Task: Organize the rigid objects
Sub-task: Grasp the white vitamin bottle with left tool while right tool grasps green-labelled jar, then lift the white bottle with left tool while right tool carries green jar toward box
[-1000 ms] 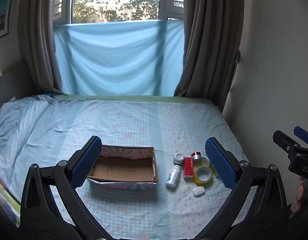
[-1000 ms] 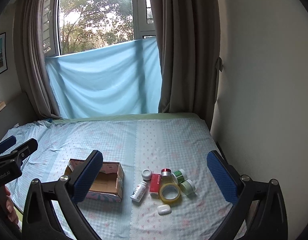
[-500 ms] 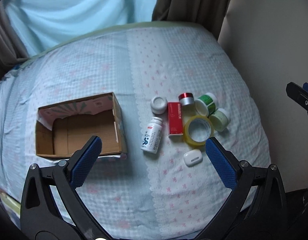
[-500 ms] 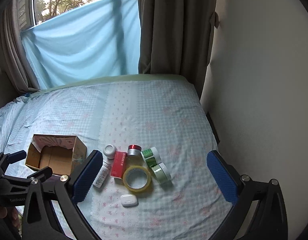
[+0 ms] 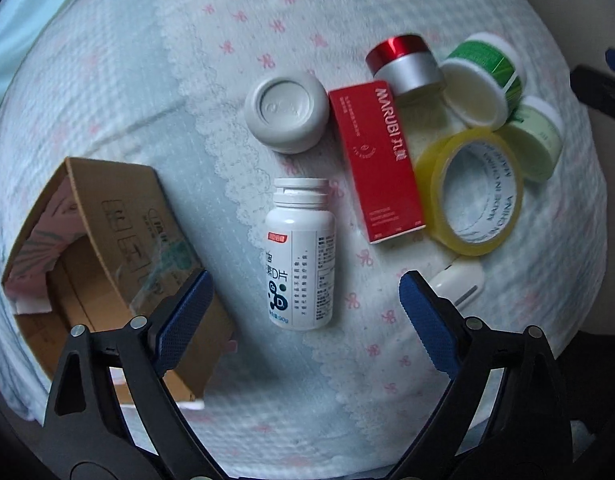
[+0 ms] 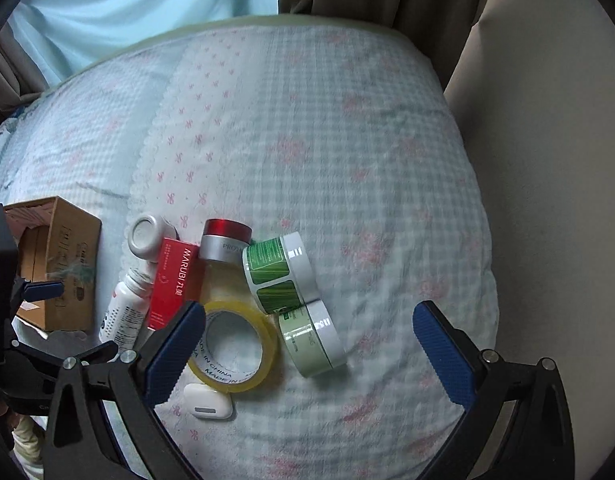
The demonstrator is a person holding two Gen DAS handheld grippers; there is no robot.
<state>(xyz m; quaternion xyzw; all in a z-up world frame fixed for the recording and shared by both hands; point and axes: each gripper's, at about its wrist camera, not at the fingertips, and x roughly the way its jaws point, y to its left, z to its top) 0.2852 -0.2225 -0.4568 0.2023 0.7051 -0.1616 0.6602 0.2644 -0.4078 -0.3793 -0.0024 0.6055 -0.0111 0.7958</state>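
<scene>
A bed with a pale blue and pink patterned cover carries a cluster of small hard items and an open cardboard box. The box sits toward the bed's left side, empty as far as can be seen.

The left gripper hangs directly over a white pill bottle lying on its side, cap pointing toward the far edge of the bed. Its blue-padded fingers are spread wide, one on each side of the bottle, touching nothing.

Just beyond the bottle lies a round grey lid. Beside it is a red carton, then a red-capped jar, a yellow tape roll, a dark green jar, a pale green jar and a small white case, all crowded together near the bed's right edge.

The right gripper hovers over the green jars, fingers also released and empty.

Nothing appears packed yet; this looks like the approach to the first pick. Next, the left gripper likely needs to lower, close across the bottle's body, and carry it to the box.
</scene>
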